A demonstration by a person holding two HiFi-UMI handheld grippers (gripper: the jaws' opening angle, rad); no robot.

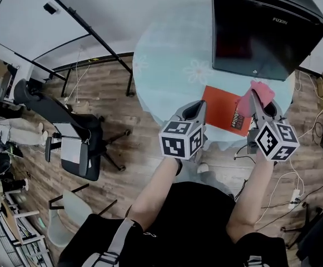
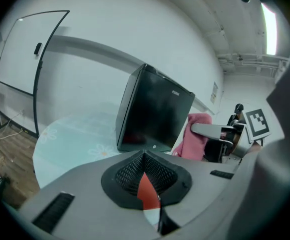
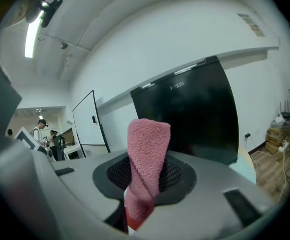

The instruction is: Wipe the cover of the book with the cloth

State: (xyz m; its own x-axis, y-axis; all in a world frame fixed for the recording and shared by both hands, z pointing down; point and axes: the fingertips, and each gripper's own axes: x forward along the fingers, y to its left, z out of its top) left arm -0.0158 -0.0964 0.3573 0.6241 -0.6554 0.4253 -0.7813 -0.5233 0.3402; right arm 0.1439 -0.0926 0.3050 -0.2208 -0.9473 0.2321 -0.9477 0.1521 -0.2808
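Note:
A red book point(image 1: 222, 107) lies flat near the front edge of the round table point(image 1: 167, 65). My right gripper point(image 1: 254, 97) is shut on a pink cloth point(image 1: 261, 93), which hangs over the book's right end. In the right gripper view the cloth point(image 3: 147, 154) stands up, twisted between the jaws. My left gripper point(image 1: 199, 108) is shut, with its tips at the book's left edge. A sliver of the red book point(image 2: 145, 189) shows through the gap behind its closed tips. The left gripper view also shows the cloth point(image 2: 194, 136) off to the right.
A black mini fridge point(image 1: 261, 26) stands on the table just behind the book. To the left, an office chair point(image 1: 72, 132) and a whiteboard point(image 1: 33, 15) on a stand are on the wooden floor. Cables and a power strip point(image 1: 294, 196) lie at the right.

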